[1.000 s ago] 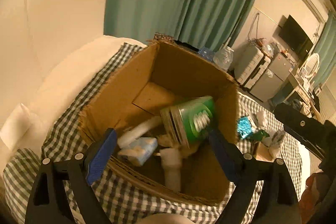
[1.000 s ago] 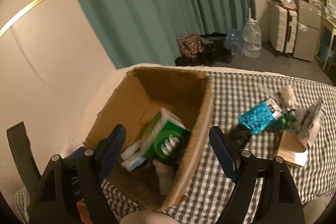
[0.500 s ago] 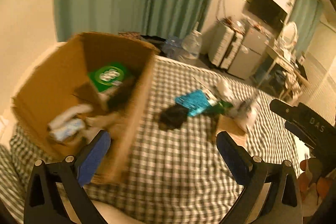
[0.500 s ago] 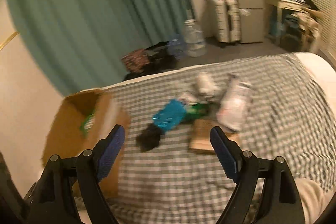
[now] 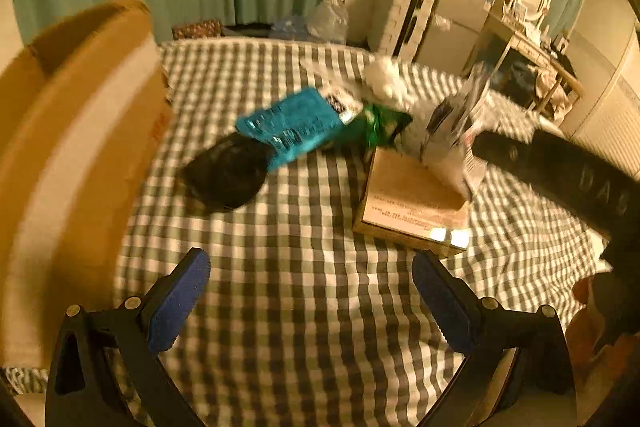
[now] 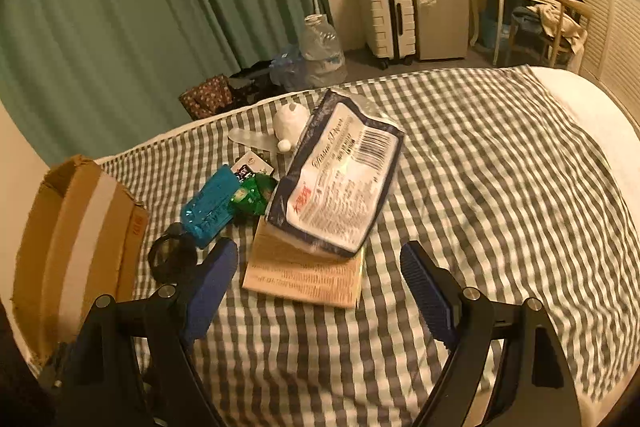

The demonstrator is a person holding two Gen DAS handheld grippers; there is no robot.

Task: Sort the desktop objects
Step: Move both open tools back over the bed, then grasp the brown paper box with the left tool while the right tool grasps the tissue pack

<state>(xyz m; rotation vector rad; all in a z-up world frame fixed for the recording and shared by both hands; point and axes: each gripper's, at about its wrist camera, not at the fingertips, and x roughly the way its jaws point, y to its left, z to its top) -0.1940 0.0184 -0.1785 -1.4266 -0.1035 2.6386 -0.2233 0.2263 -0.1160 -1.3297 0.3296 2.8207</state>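
Both sets of fingers are spread, nothing held. Tissue pack (image 6: 338,179) lies just beyond right gripper (image 6: 320,283), long axis running near-left to far-right; left gripper (image 5: 310,301) is farther.

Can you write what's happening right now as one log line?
left gripper: jaws open, empty | right gripper: jaws open, empty | tissue pack: on flat box
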